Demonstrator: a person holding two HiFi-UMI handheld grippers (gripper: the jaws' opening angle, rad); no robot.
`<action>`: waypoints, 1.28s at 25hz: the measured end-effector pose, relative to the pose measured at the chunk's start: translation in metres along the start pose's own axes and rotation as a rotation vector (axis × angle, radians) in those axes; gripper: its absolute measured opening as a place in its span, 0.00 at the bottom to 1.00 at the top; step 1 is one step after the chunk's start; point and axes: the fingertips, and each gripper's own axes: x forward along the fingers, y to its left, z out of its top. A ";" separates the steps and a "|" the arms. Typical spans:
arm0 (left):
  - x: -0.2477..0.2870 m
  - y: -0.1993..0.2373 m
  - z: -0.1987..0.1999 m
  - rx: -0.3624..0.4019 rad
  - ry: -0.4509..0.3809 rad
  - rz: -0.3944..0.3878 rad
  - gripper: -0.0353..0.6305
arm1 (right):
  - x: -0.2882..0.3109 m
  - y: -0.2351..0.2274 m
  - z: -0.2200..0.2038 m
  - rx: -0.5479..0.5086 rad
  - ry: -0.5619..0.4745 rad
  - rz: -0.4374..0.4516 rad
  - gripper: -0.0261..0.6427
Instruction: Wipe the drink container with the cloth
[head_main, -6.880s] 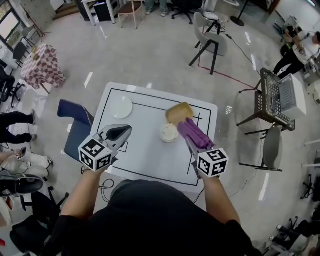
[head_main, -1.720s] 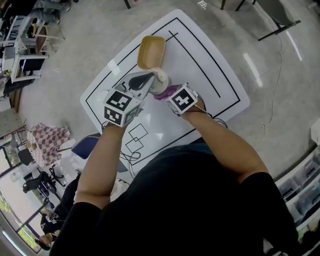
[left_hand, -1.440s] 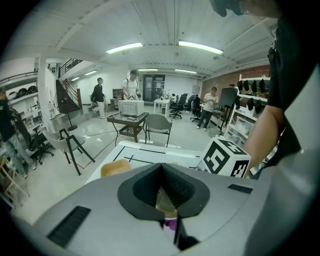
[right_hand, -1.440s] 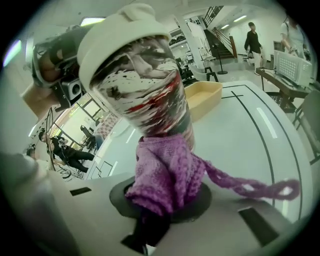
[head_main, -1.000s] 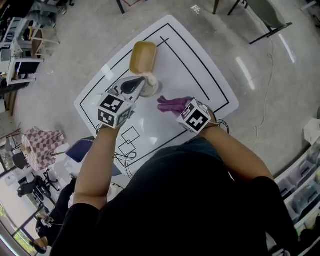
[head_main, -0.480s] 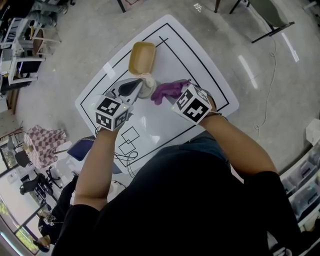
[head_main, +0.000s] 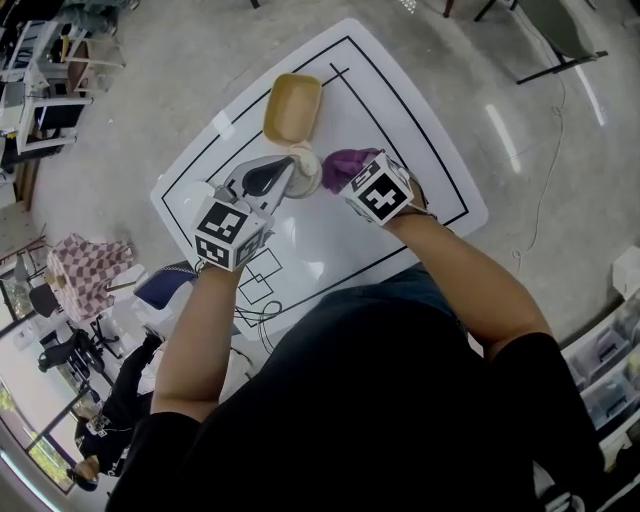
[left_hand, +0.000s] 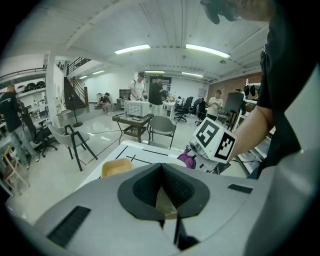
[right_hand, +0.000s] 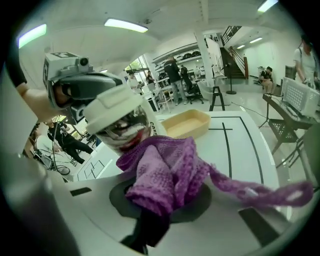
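The drink container (head_main: 304, 170), a cup with a white lid and a printed body, is held tilted above the white table (head_main: 400, 120). My left gripper (head_main: 290, 176) is shut on it; in the left gripper view only a tan sliver of the container (left_hand: 165, 205) shows between the closed jaws. My right gripper (head_main: 347, 178) is shut on a purple knitted cloth (head_main: 345, 162). In the right gripper view the cloth (right_hand: 165, 170) bunches out of the jaws and lies against the lower side of the container (right_hand: 122, 120), with a loose tail trailing right.
A shallow yellow tray (head_main: 293, 107) lies on the table just beyond the container. A blue chair (head_main: 165, 285) stands at the table's left edge. Chairs, a wire cart (left_hand: 135, 117) and several people stand farther off in the room.
My right gripper has carried the cloth leftward across the table, from well apart to right against the container. The left gripper has kept the container in the same place.
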 end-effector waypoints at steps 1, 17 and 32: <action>0.000 0.001 0.000 -0.002 -0.001 0.003 0.09 | 0.007 -0.003 -0.005 -0.009 0.022 -0.002 0.16; 0.001 0.005 -0.005 -0.019 -0.029 0.014 0.09 | 0.024 -0.011 -0.036 -0.067 0.068 0.052 0.17; 0.000 0.003 0.003 -0.032 -0.050 0.011 0.09 | -0.062 -0.032 0.035 -0.619 -0.091 0.051 0.17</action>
